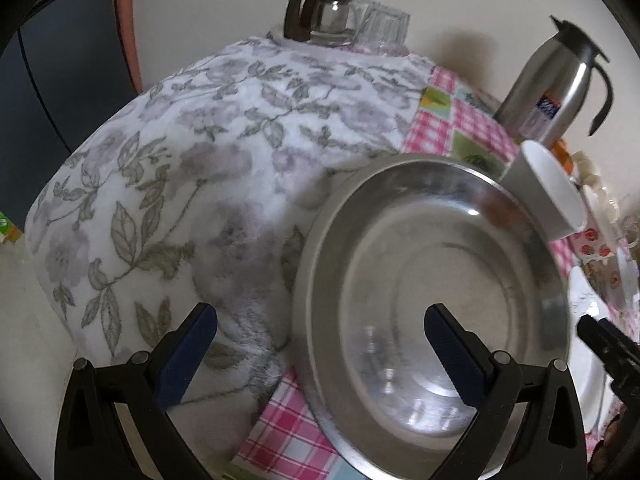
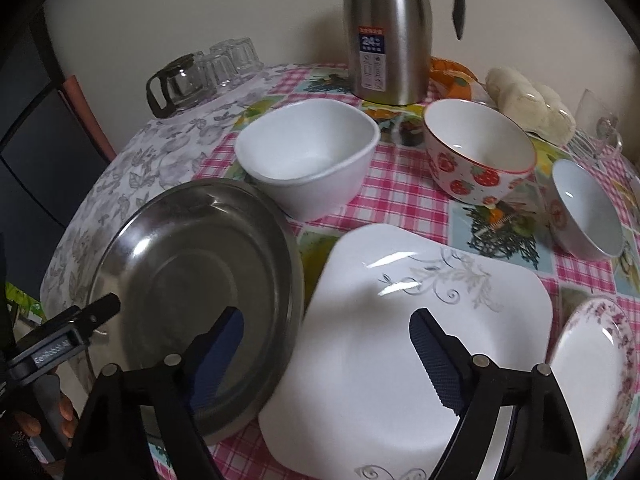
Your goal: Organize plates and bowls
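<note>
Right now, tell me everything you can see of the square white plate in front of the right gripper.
The square white plate is glossy, ceramic-looking, with rounded corners and grey leaf-and-scroll motifs at its far and near edges. It lies empty on the checked tablecloth. Its left edge meets the steel plate; overlap is unclear. The right gripper hovers open above it, not gripping.

Only readable stuff I can spot: the tall stainless steel thermos jug with the black handle (image 2: 386, 32) has a label (image 2: 372, 58) with a red strip on top and a blue panel showing a big white "24". The smaller print under it is too tiny to make out. In the left wrist view that same label is just a blur. There's also pale lettering on the black body of the left tongs (image 2: 60, 344), too blurred to read properly.
</note>
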Demonstrator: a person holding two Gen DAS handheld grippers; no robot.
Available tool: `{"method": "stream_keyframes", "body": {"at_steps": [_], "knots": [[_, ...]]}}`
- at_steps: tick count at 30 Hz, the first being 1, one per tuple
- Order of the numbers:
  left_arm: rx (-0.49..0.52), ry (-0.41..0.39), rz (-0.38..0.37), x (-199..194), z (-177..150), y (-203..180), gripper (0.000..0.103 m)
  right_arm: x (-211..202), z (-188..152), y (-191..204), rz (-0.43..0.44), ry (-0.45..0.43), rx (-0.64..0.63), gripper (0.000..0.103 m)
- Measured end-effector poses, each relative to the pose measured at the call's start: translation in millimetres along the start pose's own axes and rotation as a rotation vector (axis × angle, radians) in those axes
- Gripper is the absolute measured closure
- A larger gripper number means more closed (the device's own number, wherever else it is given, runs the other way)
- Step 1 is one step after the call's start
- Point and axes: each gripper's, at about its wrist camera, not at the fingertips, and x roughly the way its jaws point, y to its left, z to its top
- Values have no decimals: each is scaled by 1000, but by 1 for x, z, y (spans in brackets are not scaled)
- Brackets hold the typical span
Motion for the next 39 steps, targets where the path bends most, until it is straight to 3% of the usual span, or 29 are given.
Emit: {"method": "stream_keyframes", "body": {"at_steps": [17,22,27,32,39], "knots": [[-22,52,78,20,-2,13,10,9,-1,12,-11,-9,-50,18],[0,30,69,15,1,11,38,10,-1,12,-12,-5,-43,18],[26,21,19,12,0,2,74,11,-1,12,-10,-2,-41,18],[11,20,-5,10,-1,3,80,17,-3,13,-13,0,-45,22],[-37,19,3,7,-3,20,81,26,-7,26,7,12,-75,37]]}}
